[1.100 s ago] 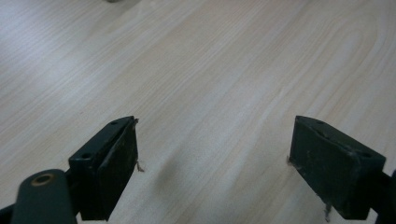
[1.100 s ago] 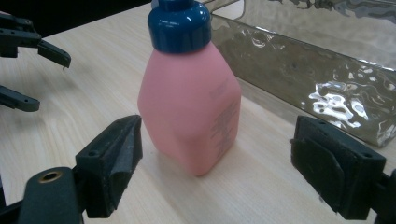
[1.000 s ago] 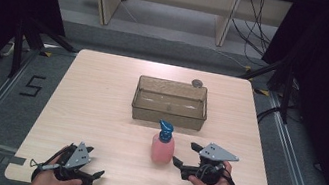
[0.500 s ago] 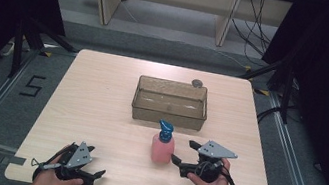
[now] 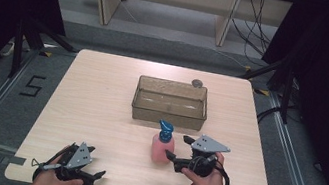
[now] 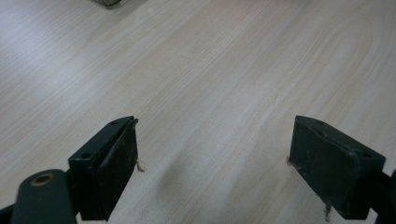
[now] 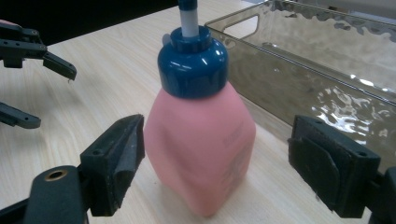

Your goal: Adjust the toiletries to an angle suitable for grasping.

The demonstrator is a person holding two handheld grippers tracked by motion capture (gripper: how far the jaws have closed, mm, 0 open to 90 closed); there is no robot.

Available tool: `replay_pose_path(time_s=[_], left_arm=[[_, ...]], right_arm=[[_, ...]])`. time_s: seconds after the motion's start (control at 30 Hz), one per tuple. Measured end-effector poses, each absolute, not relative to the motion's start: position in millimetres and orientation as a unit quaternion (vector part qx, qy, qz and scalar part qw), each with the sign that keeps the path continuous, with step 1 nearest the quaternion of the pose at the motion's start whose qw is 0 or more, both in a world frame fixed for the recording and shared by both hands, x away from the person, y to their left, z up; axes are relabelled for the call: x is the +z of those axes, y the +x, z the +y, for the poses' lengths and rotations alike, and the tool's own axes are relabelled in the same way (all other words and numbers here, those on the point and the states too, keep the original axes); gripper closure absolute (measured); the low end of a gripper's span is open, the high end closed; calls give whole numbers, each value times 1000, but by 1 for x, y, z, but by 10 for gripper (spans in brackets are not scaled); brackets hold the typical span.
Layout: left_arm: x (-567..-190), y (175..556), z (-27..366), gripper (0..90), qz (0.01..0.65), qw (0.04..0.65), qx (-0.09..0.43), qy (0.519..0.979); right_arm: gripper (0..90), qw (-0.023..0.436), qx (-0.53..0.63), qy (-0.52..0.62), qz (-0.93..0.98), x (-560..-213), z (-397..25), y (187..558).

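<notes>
Item: pink spray bottle (image 7: 201,149) with blue cap, upright on the wooden table (image 5: 99,107), just in front of the clear bin (image 5: 171,102).

My right gripper (image 7: 215,168): jaws wide apart, one either side of the bottle, not touching it.

My left gripper (image 6: 212,163): jaws spread wide over bare tabletop near the front edge, holding nothing.
</notes>
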State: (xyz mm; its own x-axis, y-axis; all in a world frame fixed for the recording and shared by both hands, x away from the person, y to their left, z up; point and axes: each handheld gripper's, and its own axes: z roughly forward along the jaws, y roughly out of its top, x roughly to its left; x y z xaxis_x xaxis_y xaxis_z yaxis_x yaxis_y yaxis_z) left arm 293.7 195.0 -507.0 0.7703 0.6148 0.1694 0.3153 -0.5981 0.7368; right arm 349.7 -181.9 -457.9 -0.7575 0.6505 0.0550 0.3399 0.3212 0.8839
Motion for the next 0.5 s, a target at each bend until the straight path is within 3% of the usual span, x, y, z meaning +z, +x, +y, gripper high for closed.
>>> replay_pose_path(time_s=[0.5], left_arm=[[-509,294,194,150,272,374,205,863]], right_arm=[[193,147,508,297,796,-452,-173,356]])
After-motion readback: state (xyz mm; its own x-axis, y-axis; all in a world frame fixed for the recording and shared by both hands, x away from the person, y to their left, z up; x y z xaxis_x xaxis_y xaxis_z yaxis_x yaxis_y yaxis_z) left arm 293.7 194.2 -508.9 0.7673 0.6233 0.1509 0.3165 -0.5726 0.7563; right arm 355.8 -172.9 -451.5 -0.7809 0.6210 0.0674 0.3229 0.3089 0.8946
